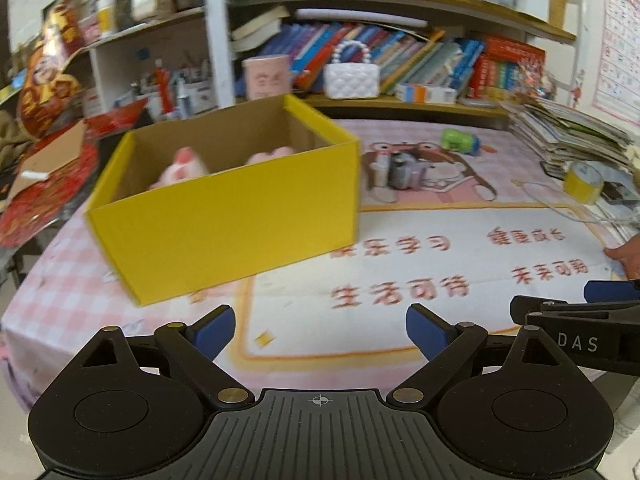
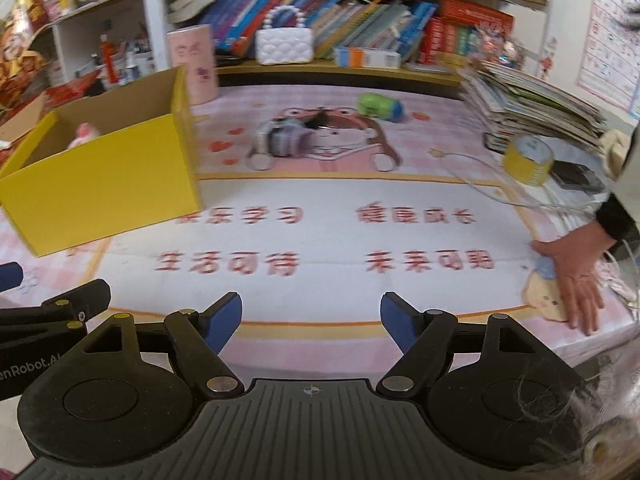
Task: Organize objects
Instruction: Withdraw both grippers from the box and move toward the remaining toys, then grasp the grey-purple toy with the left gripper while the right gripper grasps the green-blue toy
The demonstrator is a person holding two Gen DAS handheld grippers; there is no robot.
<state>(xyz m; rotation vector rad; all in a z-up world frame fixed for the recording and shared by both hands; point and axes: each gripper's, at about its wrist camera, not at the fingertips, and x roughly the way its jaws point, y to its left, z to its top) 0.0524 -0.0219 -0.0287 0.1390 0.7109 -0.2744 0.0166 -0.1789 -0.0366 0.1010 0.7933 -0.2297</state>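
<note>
An open yellow cardboard box (image 1: 240, 216) (image 2: 100, 180) stands on the left of the table, with pink plush toys (image 1: 184, 168) (image 2: 86, 134) inside it. A small grey-and-purple toy (image 1: 400, 170) (image 2: 282, 140) and a green-and-blue toy (image 1: 460, 141) (image 2: 380, 106) lie on the printed mat farther back. My left gripper (image 1: 320, 330) hovers open over the mat's front edge, nothing between its blue pads. My right gripper (image 2: 311, 322) is open beside it, likewise with nothing between the pads. Each gripper's finger shows at the edge of the other's view.
A person's hand (image 2: 572, 268) rests flat on the mat at the right. A yellow tape roll (image 2: 528, 160), a black device and white cables lie near a tall stack of books (image 2: 532, 100). A bookshelf with a white quilted handbag (image 2: 284, 46) and a pink canister (image 2: 194, 64) backs the table.
</note>
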